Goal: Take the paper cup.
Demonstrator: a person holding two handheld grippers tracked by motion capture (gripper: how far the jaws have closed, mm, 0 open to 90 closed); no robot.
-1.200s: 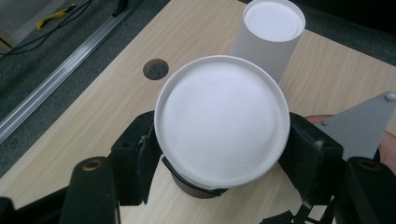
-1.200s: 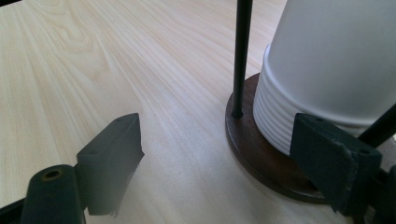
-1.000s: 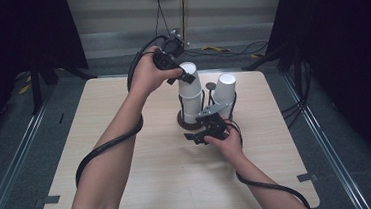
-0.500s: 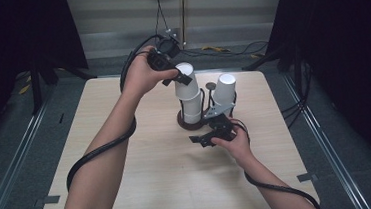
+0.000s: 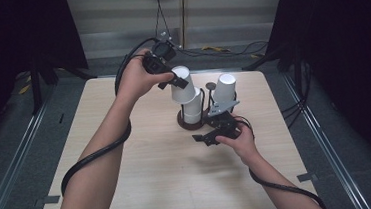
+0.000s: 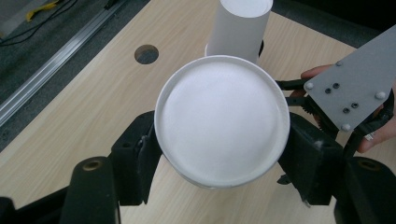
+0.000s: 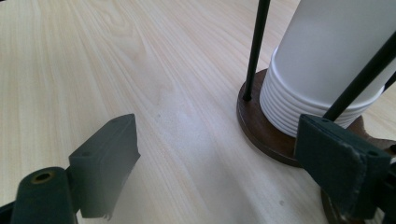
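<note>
Where the left gripper (image 6: 219, 154) clamps it, plain white tapered paper cup (image 6: 222, 119), upside down.

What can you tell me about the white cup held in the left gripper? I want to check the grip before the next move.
The white cup looks like plain paper, tapered, with a rolled rim and a flat recessed bottom that faces the left gripper's camera. It is upside down and tilted, lifted above the stack of cups in the dark wooden holder, its mouth close over the stack's top; whether they touch is unclear. The left gripper pinches it from both sides, pads against its wall.
</note>
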